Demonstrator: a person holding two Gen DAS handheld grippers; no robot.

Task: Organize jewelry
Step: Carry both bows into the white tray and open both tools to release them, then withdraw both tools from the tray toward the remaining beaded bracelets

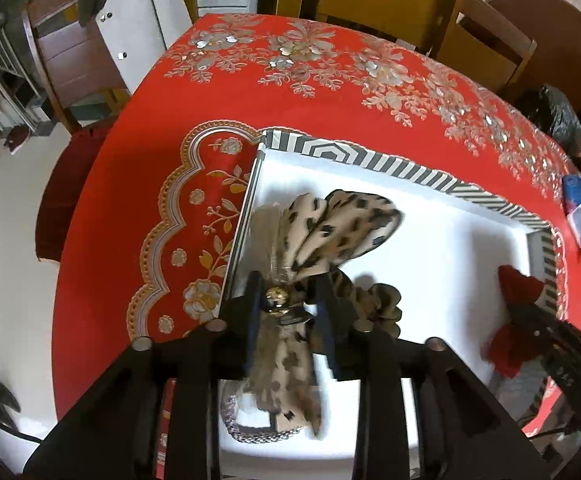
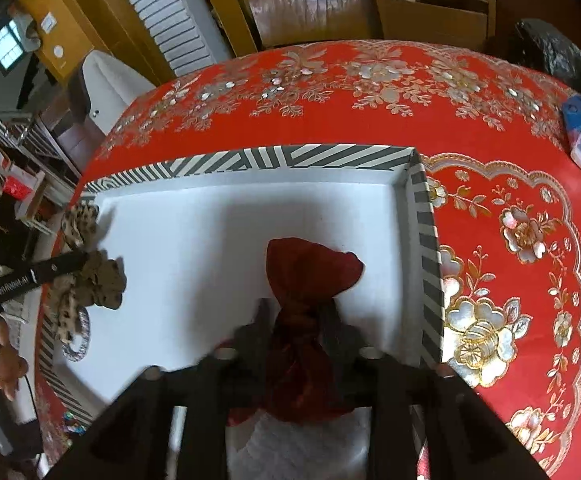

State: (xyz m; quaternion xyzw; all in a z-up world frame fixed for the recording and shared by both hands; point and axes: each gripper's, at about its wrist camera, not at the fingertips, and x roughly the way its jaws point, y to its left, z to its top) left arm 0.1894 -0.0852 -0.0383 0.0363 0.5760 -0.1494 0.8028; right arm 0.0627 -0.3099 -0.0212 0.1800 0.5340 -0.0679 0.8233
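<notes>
Setting: a round table under a red floral tablecloth (image 1: pixel 138 128); on it stands a shallow white box (image 2: pixel 218 216) with a black-and-white striped rim, serving as the sorting tray.
Left gripper (image 1: pixel 288 300): points steeply down over the box's left side, its jaws straddling the knot of a leopard-print hair bow (image 1: pixel 342 232). A gap shows on the right side of the knot, so the grasp looks slackened, likely for letting go; whether the left pad touches I cannot tell.
Leopard bow: its loops fan out toward the far side, its tail hangs near, over a silver chain bracelet (image 1: pixel 250 434) on the box floor; a gold bead (image 1: pixel 276 296) marks the knot.
Right gripper (image 2: pixel 296 316): also aimed down, at the box's right side, jaws either side of the waist of a dark red velvet bow (image 2: pixel 310 268), apparently not pinching.
Red bow: appears to rest on the white floor, well apart from the leopard one.
Why so placed: each hand seems to set its piece in its own half, keeping items separate.
Judgement: both pieces look just about delivered.
</notes>
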